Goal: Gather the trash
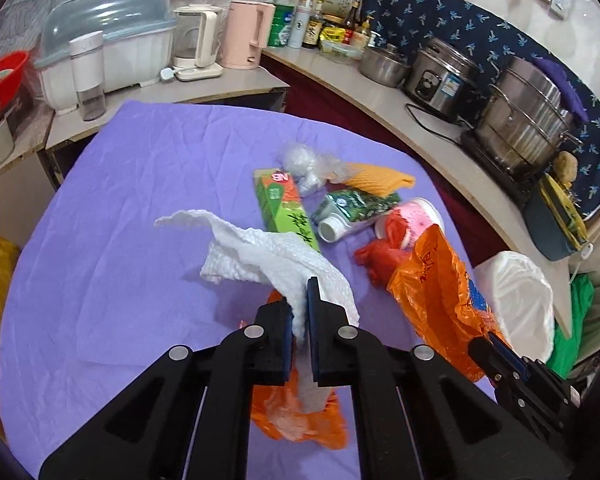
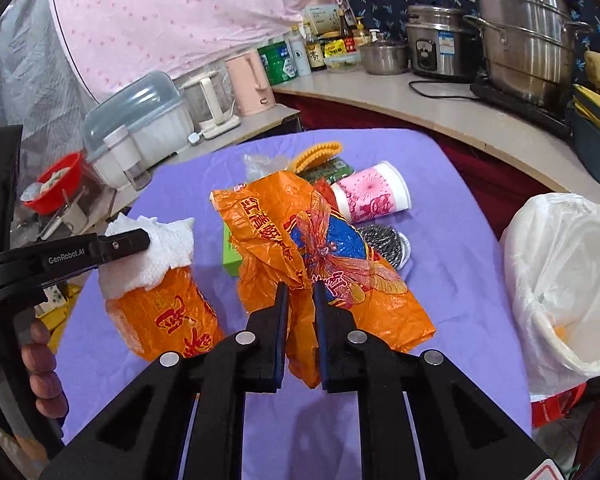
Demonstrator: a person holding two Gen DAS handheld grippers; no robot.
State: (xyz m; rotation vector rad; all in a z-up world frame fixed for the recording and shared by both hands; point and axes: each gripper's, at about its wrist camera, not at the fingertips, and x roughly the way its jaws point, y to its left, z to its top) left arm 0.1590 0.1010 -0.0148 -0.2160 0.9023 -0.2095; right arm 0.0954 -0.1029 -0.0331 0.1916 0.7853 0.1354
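My left gripper [image 1: 299,300] is shut on a white paper towel [image 1: 268,258] and holds it above the purple table [image 1: 120,240]; it also shows in the right wrist view [image 2: 126,245] with the towel [image 2: 160,254] over a small orange bag [image 2: 160,316]. My right gripper [image 2: 300,292] is shut on a large orange plastic bag [image 2: 300,232], also seen in the left wrist view [image 1: 432,280]. A white-lined trash bin [image 2: 560,280] stands at the table's right edge. A pink paper cup [image 2: 370,194], green box [image 1: 284,204], green tube [image 1: 352,210] and steel scourer [image 2: 384,242] lie on the table.
A counter [image 1: 380,92] curves behind the table with steel pots [image 1: 528,120], a rice cooker [image 1: 440,76], bottles, a pink kettle [image 1: 246,34] and a dish rack [image 1: 112,48]. A red bowl [image 1: 0,80] sits at the far left.
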